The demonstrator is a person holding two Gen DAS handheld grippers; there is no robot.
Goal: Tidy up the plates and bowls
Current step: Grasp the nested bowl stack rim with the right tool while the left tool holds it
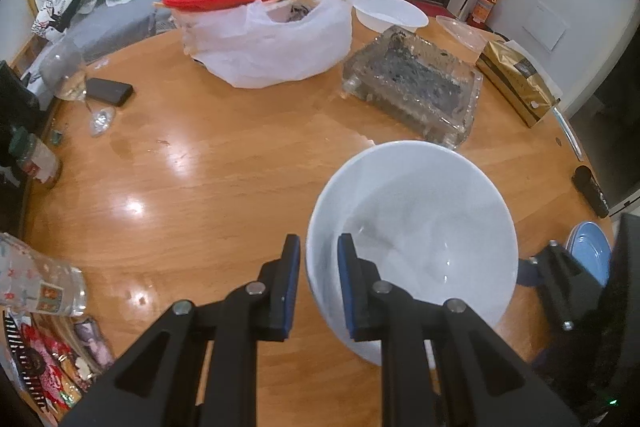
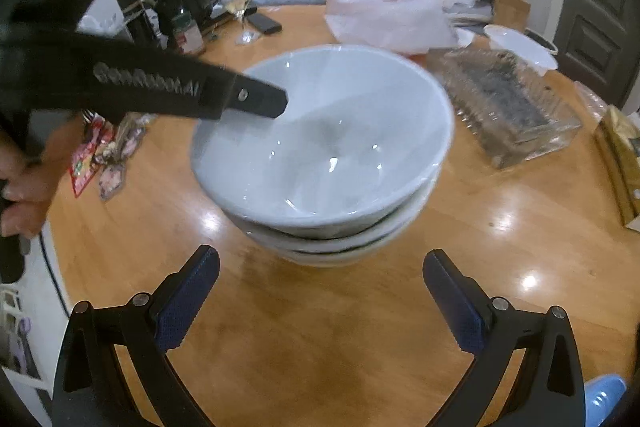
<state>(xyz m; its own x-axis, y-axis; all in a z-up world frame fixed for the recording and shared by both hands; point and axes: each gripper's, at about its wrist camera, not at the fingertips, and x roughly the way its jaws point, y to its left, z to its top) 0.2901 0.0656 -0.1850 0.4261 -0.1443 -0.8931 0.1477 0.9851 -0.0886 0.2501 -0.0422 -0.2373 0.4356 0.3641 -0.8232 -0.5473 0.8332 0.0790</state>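
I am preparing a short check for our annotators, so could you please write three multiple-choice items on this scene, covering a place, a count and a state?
1. Where is the glass tray?
A. On the sofa
B. On the table, to the right of the bowl stack in the right wrist view
C. Inside the plastic bag

2. How many white bowls make up the stack?
A. One
B. Three
C. Six

3. How do the jaws of the right gripper stand?
A. Open and empty
B. Shut on a bowl
C. Shut on a blue plate

Key: 1 B, the tray rests on the wood beside the stack. 2 B, three nested rims show. 3 A, the jaws stand wide apart with only the table between them.
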